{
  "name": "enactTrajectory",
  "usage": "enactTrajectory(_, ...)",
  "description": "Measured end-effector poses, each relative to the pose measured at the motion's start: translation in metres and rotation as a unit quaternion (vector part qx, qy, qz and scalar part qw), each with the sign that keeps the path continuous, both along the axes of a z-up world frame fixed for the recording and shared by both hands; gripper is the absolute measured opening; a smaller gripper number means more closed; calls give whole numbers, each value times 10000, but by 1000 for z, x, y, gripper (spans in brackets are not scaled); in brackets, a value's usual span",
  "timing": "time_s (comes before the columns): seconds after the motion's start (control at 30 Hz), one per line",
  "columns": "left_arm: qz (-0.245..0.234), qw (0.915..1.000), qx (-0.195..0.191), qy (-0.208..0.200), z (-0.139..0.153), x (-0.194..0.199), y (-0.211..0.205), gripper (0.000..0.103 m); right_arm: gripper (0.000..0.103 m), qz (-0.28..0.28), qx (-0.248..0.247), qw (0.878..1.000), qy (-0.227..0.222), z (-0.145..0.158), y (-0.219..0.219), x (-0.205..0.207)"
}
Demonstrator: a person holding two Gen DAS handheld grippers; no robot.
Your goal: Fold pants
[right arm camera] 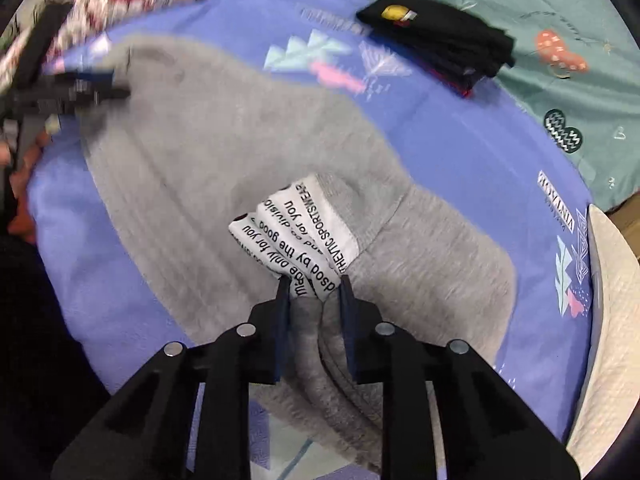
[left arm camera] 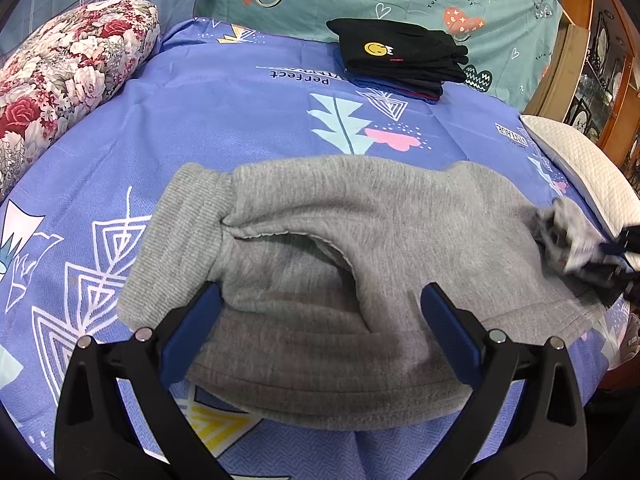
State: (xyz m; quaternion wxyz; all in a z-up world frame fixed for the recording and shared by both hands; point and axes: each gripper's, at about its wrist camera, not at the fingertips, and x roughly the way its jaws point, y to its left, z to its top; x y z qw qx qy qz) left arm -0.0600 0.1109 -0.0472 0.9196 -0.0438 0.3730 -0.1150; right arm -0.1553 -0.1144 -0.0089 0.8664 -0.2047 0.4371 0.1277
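Grey sweatpants lie on the bed, long axis 9-to-3. Left gripper jaws wide open over them; right gripper pinches the waistband w/ label at 12, so it's nearer.

Soft, even indoor light falls across the bed, leaving only faint shadows. Fisheye curvature bends both views into dark corners. The left wrist view is sharp; the right smears with motion blur, especially upper left.

Matt grey fleece pants on a smooth printed cotton sheet.
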Motion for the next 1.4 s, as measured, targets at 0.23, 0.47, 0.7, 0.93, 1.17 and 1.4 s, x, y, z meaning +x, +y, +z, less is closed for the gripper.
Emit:
enactTrajectory(0.23, 8, 10000, -18, -2, 0, -1, 1, 101, 23, 109, 1126, 9919, -583, 67, 1, 15)
enactTrajectory(0.47, 16, 9996, -267, 11, 11, -15, 9, 101, 42, 701, 402, 9965, 205, -30, 58, 20)
enactTrajectory(0.7, 431, 9868, -1367, 753, 27, -35, 66, 101, 50, 519, 1591, 9847, -476, 46, 21, -2)
enactTrajectory(0.93, 1011, 9561, -2339, 1443, -5, -27, 103, 101, 80, -788, 1390, 9835, 845, -41, -32, 35)
enactTrajectory(1.17, 1151, 9395, -2764, 1663, -11, 14, 88, 101, 86, -808, 3216, 9434, 89, -14, -70, 25)
enactTrajectory(1.4, 1327, 9210, -3177, 1820, -15, 30, 85, 101, 102, -604, 4506, 8900, -342, -20, -113, 22)
